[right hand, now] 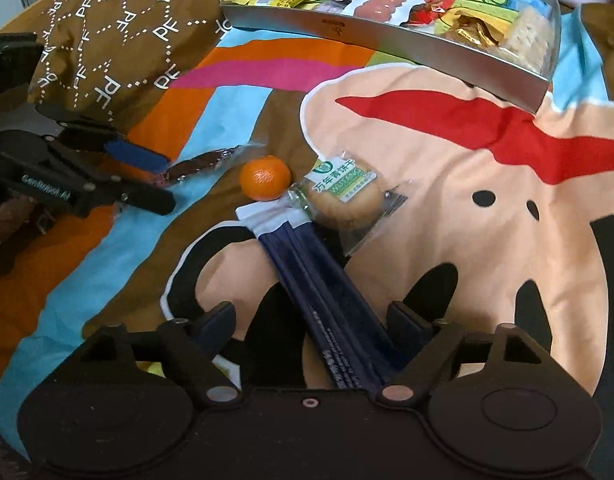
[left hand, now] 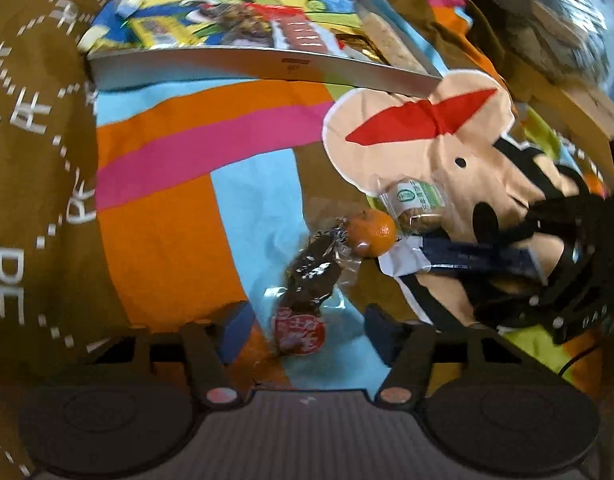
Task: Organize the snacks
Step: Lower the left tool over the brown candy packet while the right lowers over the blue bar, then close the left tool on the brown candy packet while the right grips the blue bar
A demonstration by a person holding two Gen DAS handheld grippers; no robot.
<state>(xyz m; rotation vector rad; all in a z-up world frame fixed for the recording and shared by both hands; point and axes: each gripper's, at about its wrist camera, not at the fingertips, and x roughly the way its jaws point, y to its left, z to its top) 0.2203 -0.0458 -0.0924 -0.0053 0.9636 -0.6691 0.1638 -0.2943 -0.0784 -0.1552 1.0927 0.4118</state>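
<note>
The grey snack tray sat at the far edge of the cartoon-print blanket, and I place everything from it; it already held a good share of the job, a yellow packet, a red-and-white wrapper, gold-foil sweets and a pale rice cracker bar at its right end, so I judged the sorting well begun but not finished; four snacks lay loose on the cloth, well short of the tray and on my side of it. My left gripper stood wide, its blue-padded fingers either side of the dark wrapped snack with the red label, not closed on it as far as I could tell; my right gripper was likewise spread wide, with the navy blue stick packets lying between its fingers and running up toward the tray, not yet pinched. Between those two snacks and the tray lay the mandarin orange, touching the white end of the navy packets, and just to its right the round biscuit in a clear green-labelled wrapper; all four remained to be carried into the tray, where I could see free room only in part.
</note>
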